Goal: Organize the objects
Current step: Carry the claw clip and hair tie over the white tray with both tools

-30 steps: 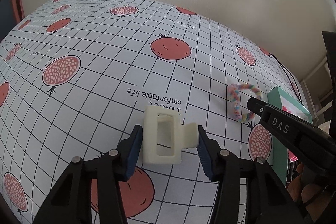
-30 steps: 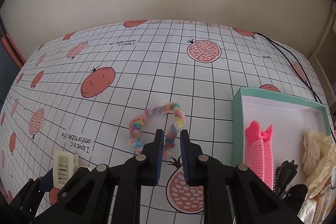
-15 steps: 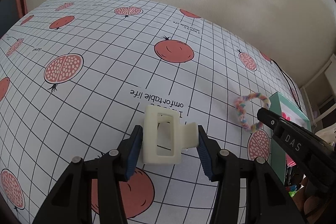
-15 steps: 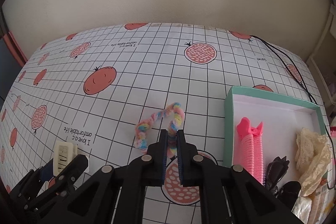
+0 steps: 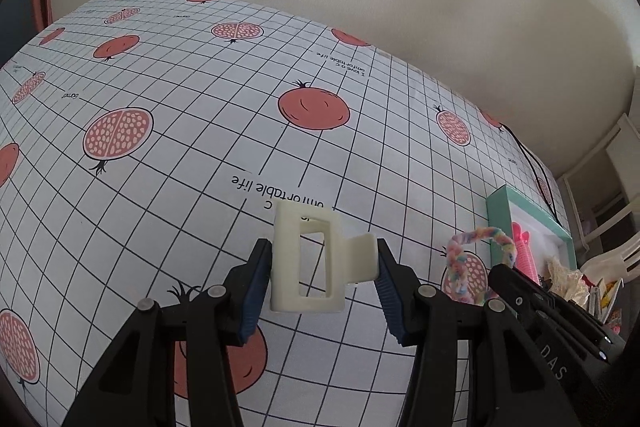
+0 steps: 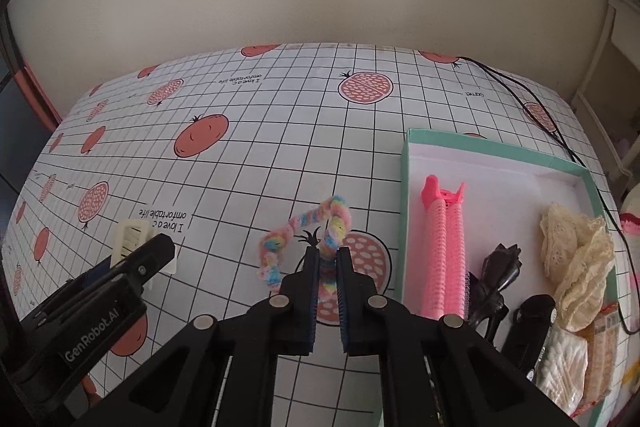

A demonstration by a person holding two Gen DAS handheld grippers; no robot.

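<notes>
A cream claw hair clip (image 5: 306, 263) is held off the pomegranate-print tablecloth, with my left gripper (image 5: 322, 281) shut on it. The same clip (image 6: 130, 241) shows at the left of the right wrist view. A pastel rainbow scrunchie (image 6: 304, 231) hangs in a raised loop, and my right gripper (image 6: 328, 261) is shut on its right strand. That scrunchie (image 5: 474, 247) appears at the right of the left wrist view, beside the right gripper's black body. A mint-edged open box (image 6: 408, 187) stands to the right.
Inside the box lie a pink hair clip (image 6: 444, 247), a black claw clip (image 6: 496, 275) and a cream lace scrunchie (image 6: 576, 259). A black cable (image 6: 532, 99) runs along the table's far right. A plain wall stands behind the table (image 6: 280, 155).
The right gripper has closed on the scrunchie and lifted it into a loop. The left gripper has raised the cream clip off the cloth and moved right, toward the box.
</notes>
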